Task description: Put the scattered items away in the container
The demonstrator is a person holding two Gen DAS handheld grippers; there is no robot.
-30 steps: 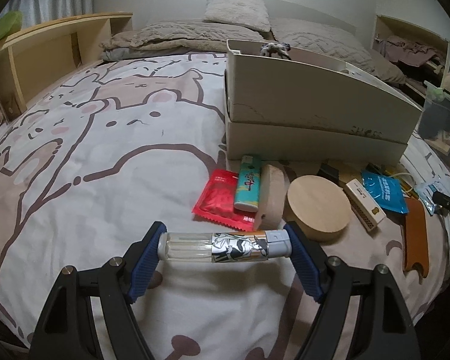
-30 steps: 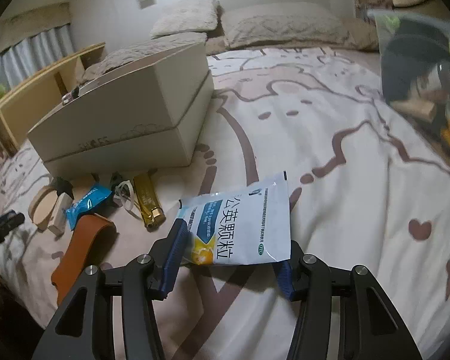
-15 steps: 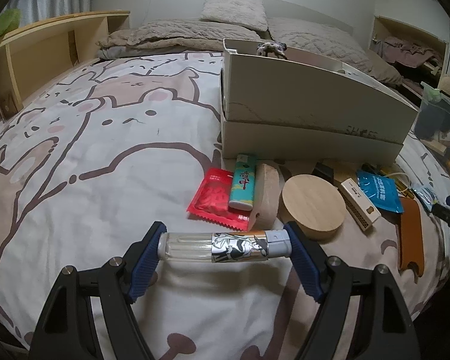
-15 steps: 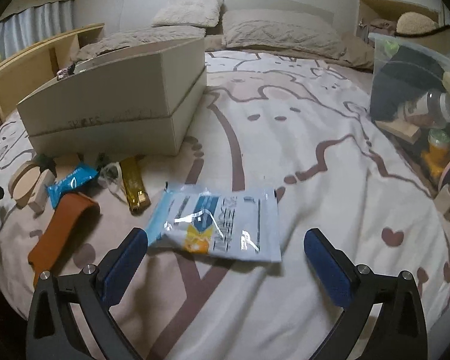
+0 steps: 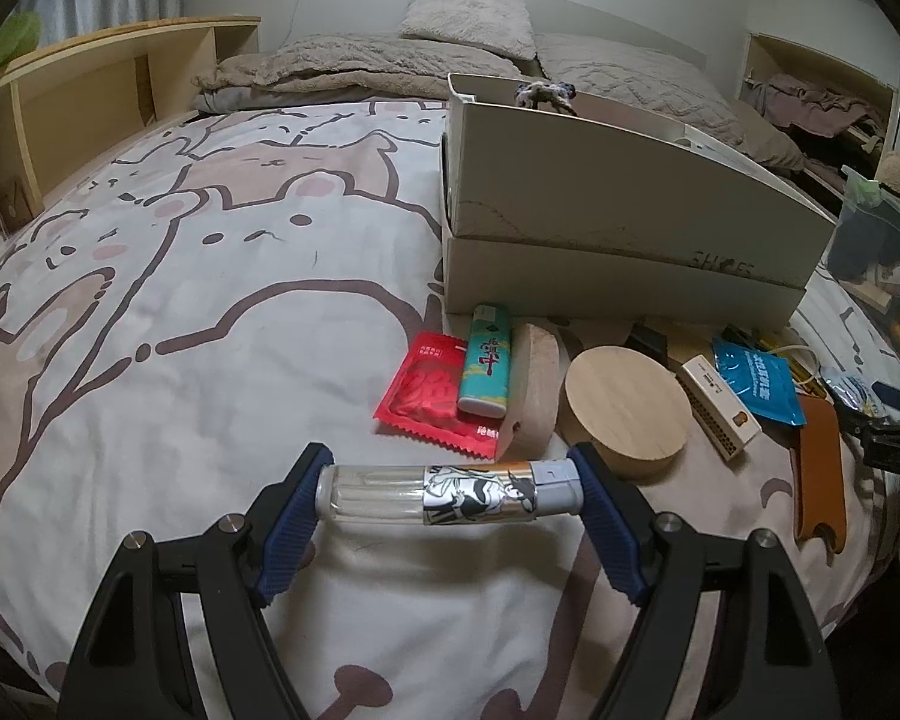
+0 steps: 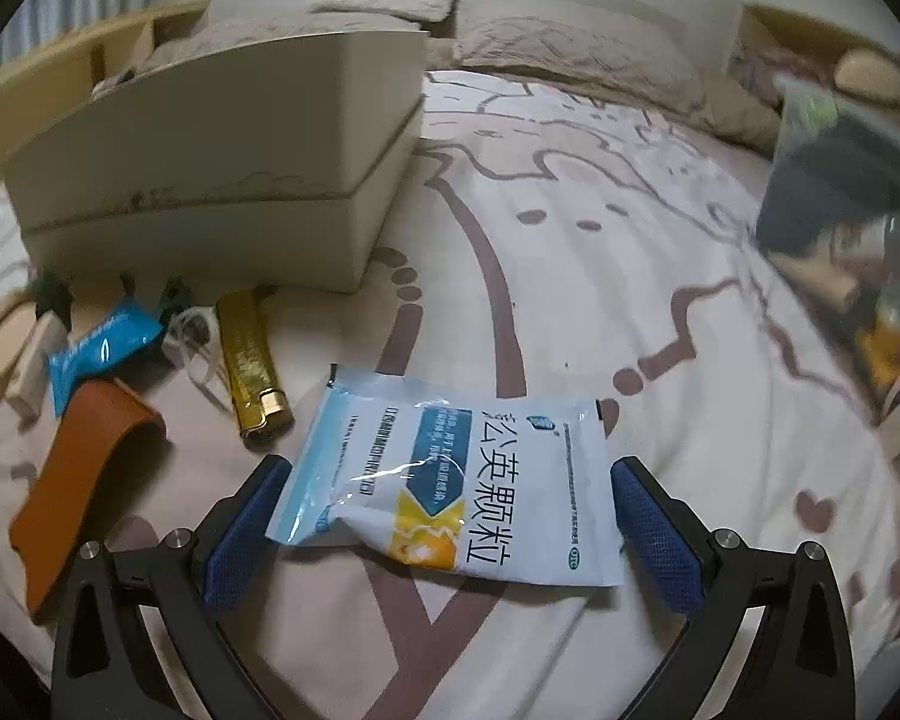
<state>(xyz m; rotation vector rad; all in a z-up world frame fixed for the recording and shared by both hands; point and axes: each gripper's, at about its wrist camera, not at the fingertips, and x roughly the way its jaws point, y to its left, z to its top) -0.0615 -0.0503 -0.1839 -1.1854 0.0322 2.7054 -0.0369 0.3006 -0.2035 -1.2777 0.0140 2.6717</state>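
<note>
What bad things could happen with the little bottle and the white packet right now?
The clear spray bottle is pinched only by its two ends in the left gripper, so it might swivel or pop out on the way to the beige box. The right gripper has just opened its jaws, and the white sachet lies loose between them; a flat, slick packet may buckle or slide when squeezed.

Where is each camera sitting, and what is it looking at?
Left wrist: sits on the left gripper, looking down along its blue fingers at the clear tube they clamp, with the bed beyond.
Right wrist: sits on the right gripper, open, looking down at the white sachet lying between its fingers.
Both show the cream box, blue packet and brown strap.
</note>
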